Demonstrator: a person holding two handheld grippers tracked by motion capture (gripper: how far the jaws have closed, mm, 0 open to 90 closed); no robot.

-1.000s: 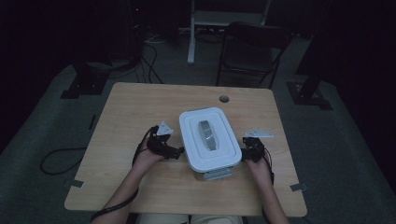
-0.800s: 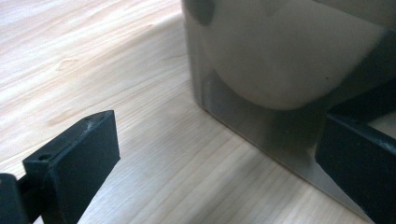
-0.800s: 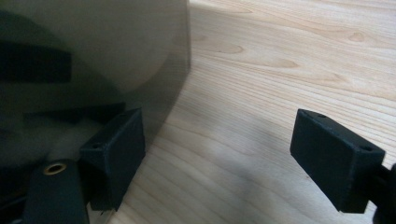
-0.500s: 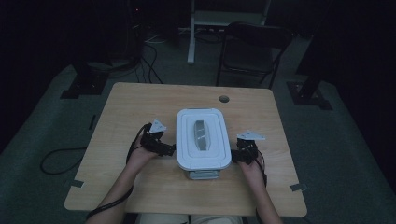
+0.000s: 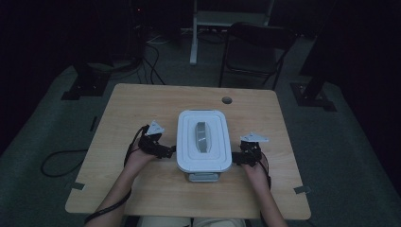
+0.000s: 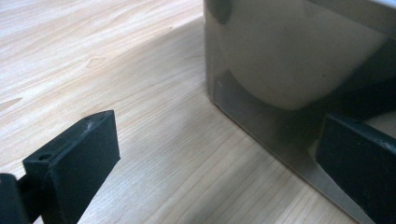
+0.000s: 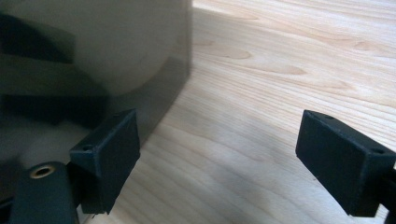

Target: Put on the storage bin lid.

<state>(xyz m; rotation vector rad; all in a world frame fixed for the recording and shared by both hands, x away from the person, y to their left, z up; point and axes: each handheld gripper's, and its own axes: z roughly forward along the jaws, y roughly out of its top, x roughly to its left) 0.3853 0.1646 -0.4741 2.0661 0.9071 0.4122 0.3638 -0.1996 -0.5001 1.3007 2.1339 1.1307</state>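
Observation:
A white lidded box [image 5: 203, 142] with a grey strip on its lid stands in the middle of the wooden table [image 5: 142, 104]. My left gripper [image 5: 171, 151] lies at the box's left side, open. In the left gripper view the gripper [image 6: 219, 140] has its right jaw against the box's translucent wall [image 6: 289, 56] and bare table between the jaws. My right gripper [image 5: 235, 158] lies at the box's right side. Its jaws [image 7: 222, 135] have just been opening and stand wide, with only table between them and the box's wall [image 7: 93, 46] beside the left jaw.
A round cable hole [image 5: 227, 100] sits in the table behind the box. A dark chair [image 5: 257, 47] and a white stand [image 5: 194, 33] are beyond the far edge. Cables [image 5: 61, 161] run on the floor at the left. Forearms come in from the near edge.
The box has shifted slightly to the left. My right gripper has moved left up to the box's side. The left gripper has barely moved.

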